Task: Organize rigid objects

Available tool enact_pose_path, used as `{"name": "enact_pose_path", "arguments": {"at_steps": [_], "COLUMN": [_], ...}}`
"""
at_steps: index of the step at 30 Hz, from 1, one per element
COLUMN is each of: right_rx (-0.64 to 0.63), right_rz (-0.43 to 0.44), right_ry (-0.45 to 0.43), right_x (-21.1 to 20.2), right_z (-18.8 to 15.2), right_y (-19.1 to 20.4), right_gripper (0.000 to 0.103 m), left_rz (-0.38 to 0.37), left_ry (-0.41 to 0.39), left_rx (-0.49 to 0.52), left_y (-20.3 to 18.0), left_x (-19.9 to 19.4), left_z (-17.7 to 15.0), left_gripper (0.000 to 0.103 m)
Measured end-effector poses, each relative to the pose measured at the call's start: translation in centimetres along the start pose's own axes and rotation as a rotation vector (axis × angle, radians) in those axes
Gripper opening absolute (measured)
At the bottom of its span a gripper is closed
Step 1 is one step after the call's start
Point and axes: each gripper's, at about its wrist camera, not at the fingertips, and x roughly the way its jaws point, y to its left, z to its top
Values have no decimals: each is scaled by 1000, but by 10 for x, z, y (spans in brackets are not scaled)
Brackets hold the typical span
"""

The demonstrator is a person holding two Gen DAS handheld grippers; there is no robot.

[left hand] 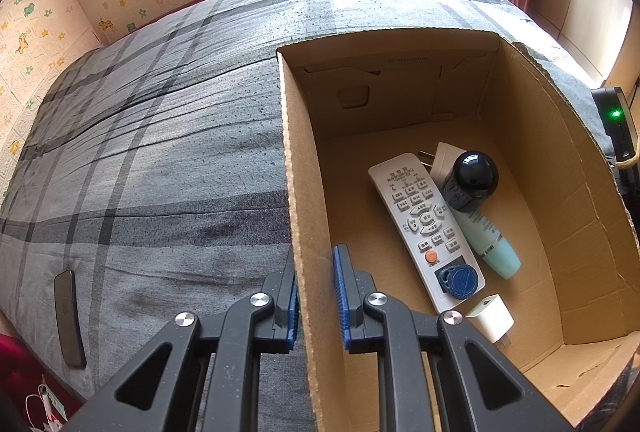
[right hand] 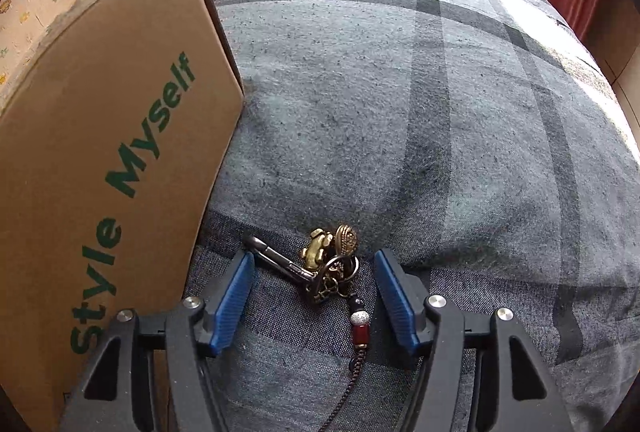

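The open brown cardboard box (left hand: pixel 520 160) sits on the grey checked bed cover (left hand: pixel 160 152). In it, a white remote control (left hand: pixel 420 224) lies left of a pale green tube (left hand: pixel 494 244). A small white plug cube (left hand: pixel 490 320) lies near them. A brass keychain bunch (right hand: pixel 328 264) lies on the cover, right of the box.

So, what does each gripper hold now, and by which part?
The left gripper is shut on the cardboard box, clamping its side wall at the rim. The right gripper holds nothing; its jaws straddle the keychain.
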Motion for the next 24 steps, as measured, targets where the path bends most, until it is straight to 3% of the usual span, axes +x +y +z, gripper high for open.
{"name": "enact_pose_path", "arguments": {"at_steps": [2,5,24], "right_rx": [4,28,111], "right_rz": [1,0,-7], "right_ry": [-7,-15,-57], "right_x": [-1,-4,-37], "right_z": [-1,-3,-1], "right_y": [0,-10,-29], "right_gripper": [64,33,29], "left_rz": [1,0,2], "left_ry": [0,0,1], "left_rx": [1,0,3], "left_y": [0,0,0], "left_x": [0,0,0], "left_z": [0,0,0], "left_gripper": [17,17,17]}}
